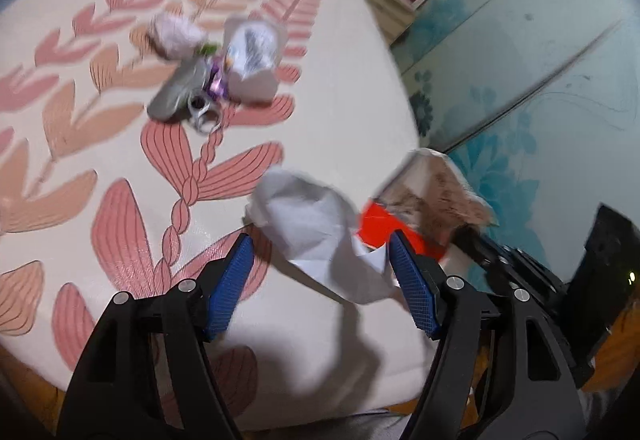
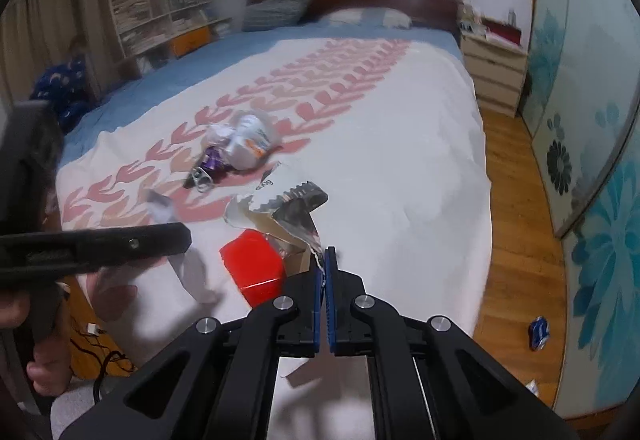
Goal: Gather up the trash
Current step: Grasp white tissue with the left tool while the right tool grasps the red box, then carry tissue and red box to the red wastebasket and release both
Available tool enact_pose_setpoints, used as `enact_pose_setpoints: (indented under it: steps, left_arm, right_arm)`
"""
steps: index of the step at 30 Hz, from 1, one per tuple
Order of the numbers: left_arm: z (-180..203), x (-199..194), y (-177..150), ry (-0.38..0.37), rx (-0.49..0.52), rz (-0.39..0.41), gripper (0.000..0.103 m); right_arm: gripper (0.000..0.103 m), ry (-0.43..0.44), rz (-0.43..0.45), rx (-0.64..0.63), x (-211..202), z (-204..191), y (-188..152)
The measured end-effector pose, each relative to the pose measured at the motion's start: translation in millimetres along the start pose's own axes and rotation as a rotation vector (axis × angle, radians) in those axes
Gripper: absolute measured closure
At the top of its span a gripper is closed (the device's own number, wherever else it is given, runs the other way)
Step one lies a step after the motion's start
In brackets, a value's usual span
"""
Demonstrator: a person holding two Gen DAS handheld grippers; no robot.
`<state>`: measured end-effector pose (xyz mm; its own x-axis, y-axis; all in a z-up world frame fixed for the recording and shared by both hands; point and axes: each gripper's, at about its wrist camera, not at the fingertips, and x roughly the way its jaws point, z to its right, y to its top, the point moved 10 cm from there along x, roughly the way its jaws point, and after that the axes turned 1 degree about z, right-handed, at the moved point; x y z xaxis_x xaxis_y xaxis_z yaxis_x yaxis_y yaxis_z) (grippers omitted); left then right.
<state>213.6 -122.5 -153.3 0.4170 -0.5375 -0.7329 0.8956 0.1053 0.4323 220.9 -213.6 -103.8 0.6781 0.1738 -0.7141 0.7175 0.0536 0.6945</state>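
Note:
My right gripper [image 2: 325,260] is shut on the torn foil edge of a red and white snack bag [image 2: 276,236] and holds it open above the bed's foot; the bag also shows in the left wrist view [image 1: 420,200]. My left gripper [image 1: 320,252] is open, its blue pads on either side of a crumpled white tissue [image 1: 316,228] just left of the bag's mouth; whether the tissue touches a pad I cannot tell. A trash pile [image 1: 216,68] of a crushed can, purple wrapper, plastic bag and tissue lies farther up the bed [image 2: 236,148].
The bed has a white cover with a pink leaf pattern [image 2: 380,144] over a blue sheet. A nightstand [image 2: 496,72] and floral wardrobe doors [image 2: 592,160] stand right. A blue wrapper [image 2: 539,332] lies on the wood floor. Bookshelves [image 2: 160,8] stand left.

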Motion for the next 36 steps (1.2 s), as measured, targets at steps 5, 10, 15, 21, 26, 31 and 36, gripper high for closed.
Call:
enact_pose_setpoints:
  steps: [5, 10, 15, 21, 26, 31, 36]
  left_arm:
    - [-16, 5, 12, 0.024, -0.068, 0.015, 0.054]
    - [-31, 2, 12, 0.06, -0.119, 0.037, 0.085]
    - [-31, -33, 15, 0.082, -0.146, 0.166, 0.089]
    - [29, -95, 12, 0.104, -0.026, 0.314, 0.089]
    - [123, -127, 17, 0.048, 0.15, 0.401, 0.089]
    - [234, -126, 6, -0.047, 0.334, 0.402, 0.089]
    - [325, -77, -36, -0.153, 0.43, 0.291, 0.089]
  right_arm:
    - [0.099, 0.002, -0.008, 0.007, -2, 6, -4]
    - [0.099, 0.009, 0.014, 0.02, -13, 11, 2]
    - [0.099, 0.029, 0.051, 0.041, -34, 17, 12]
    - [0.099, 0.064, 0.172, 0.047, -110, 33, 41]
    - [0.099, 0.038, 0.289, 0.046, -198, 83, 51]
    - [0.099, -0.073, 0.331, 0.069, -267, 160, 32]
    - [0.099, -0.228, 0.284, 0.14, -304, 247, -23]
